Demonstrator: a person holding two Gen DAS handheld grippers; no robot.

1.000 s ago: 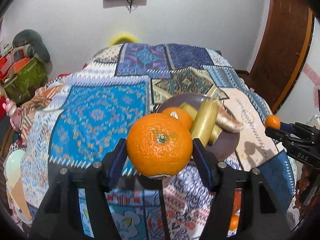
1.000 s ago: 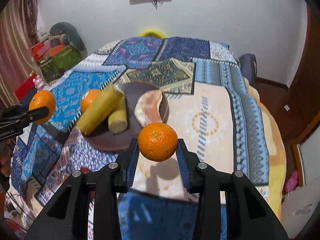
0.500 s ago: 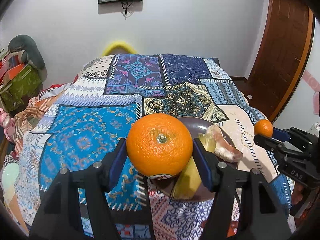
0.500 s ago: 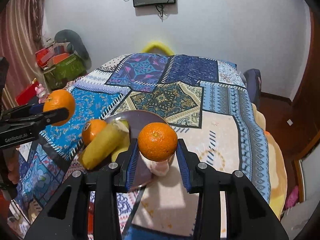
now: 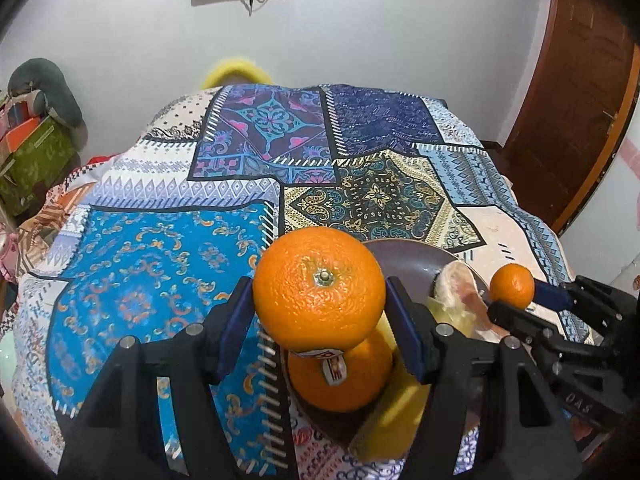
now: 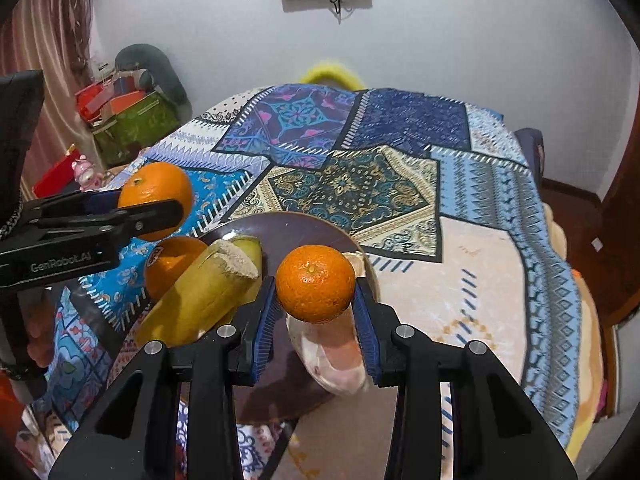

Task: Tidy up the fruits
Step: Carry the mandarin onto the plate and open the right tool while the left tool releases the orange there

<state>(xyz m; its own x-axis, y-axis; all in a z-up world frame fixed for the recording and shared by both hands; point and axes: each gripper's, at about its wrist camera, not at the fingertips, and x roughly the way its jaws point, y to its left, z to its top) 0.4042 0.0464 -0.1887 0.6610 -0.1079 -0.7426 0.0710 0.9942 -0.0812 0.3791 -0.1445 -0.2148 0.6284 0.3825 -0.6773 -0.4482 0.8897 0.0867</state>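
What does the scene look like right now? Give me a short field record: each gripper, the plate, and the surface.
left gripper: shut on large orange, above the plate's near-left edge
right gripper: shut on small orange, above the plate
plate: dark, holds one stickered orange, banana pieces, a pale peeled fruit piece
surface: patchwork cloth

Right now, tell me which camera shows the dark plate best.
The right wrist view: the plate shows its far rim and bare centre behind the bananas. In the left wrist view the held orange hides most of it.
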